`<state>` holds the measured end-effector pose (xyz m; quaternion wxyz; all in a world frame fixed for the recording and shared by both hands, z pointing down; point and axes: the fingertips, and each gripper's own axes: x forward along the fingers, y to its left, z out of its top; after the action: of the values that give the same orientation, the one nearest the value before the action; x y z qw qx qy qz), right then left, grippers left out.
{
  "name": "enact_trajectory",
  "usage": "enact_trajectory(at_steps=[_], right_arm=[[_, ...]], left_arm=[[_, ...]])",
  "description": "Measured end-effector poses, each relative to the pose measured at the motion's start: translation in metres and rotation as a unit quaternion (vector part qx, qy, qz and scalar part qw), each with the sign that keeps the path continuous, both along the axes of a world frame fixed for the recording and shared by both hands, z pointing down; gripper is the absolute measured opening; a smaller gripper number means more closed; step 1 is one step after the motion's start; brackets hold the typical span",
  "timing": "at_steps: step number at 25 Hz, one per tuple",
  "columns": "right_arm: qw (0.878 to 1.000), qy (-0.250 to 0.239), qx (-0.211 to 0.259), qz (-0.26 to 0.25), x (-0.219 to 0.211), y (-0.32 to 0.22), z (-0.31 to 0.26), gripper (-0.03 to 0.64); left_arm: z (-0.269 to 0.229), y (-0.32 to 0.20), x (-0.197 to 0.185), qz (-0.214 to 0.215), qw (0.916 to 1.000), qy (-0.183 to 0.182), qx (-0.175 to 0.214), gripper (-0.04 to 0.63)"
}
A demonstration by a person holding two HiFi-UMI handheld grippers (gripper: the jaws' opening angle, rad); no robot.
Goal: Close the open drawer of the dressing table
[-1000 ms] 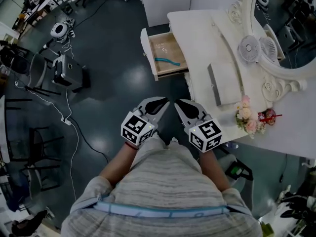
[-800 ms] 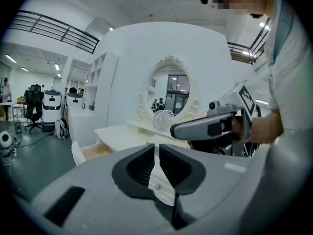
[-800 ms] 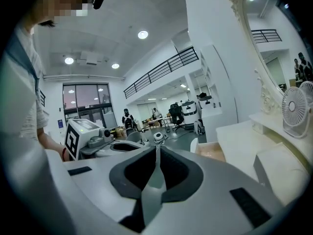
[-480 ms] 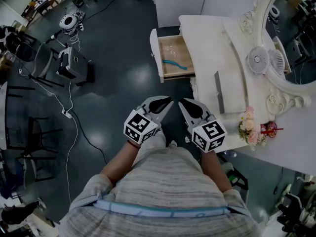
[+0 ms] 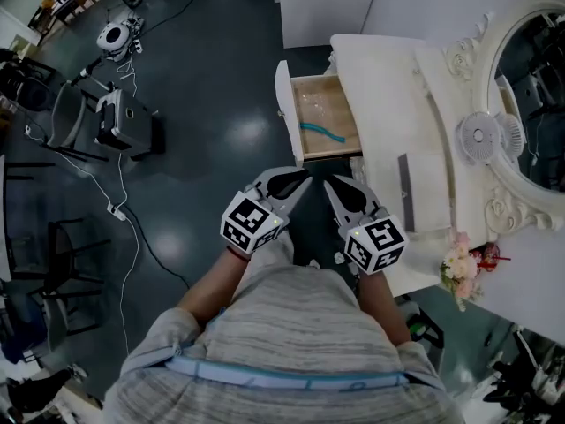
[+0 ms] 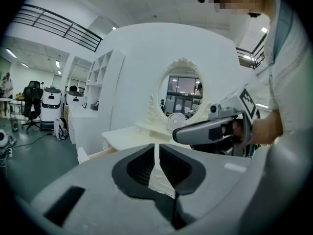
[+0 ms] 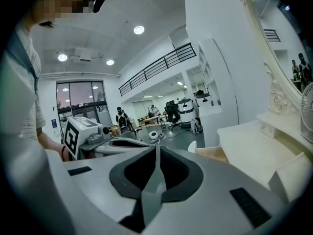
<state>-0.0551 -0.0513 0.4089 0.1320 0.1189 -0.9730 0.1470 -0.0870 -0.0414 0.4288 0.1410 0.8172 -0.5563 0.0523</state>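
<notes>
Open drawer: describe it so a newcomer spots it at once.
Find the white dressing table with the ornate oval mirror at the head view's right. A white-fronted drawer sticks out from it over the dark floor. It alone shows a pale wooden inside, with a curved teal object lying in it.

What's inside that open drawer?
A curvy teal thing lies in the drawer. Beside it glints something clear, too faint to name. The tabletop hides the drawer's inner end.
</notes>
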Motion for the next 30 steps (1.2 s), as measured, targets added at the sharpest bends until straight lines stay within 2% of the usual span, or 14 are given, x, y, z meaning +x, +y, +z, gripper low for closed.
enact_trajectory(at_steps=[6, 13, 21, 30], right_arm=[[1.0, 0.006, -0.008, 0.019, -0.052, -0.028, 0.005, 0.012], [0.999, 0.012, -0.001, 0.048, -0.099, -0.048, 0.001, 0.012], [0.998, 0.027, 0.0, 0.062, -0.124, -0.054, 0.004, 0.012], [0.998, 0.043, -0.014, 0.051, -0.133, -0.079, 0.018, 0.012]], left_arm=[[0.002, -0.032, -0.067, -0.001, 1.0, 0.007, -0.003, 0.04], [0.002, -0.051, -0.129, 0.014, 0.9999, 0.006, 0.004, 0.041], [0.009, -0.062, -0.155, 0.042, 0.9991, 0.001, 0.006, 0.041], [0.036, -0.08, -0.165, 0.04, 0.9988, -0.013, -0.024, 0.041]])
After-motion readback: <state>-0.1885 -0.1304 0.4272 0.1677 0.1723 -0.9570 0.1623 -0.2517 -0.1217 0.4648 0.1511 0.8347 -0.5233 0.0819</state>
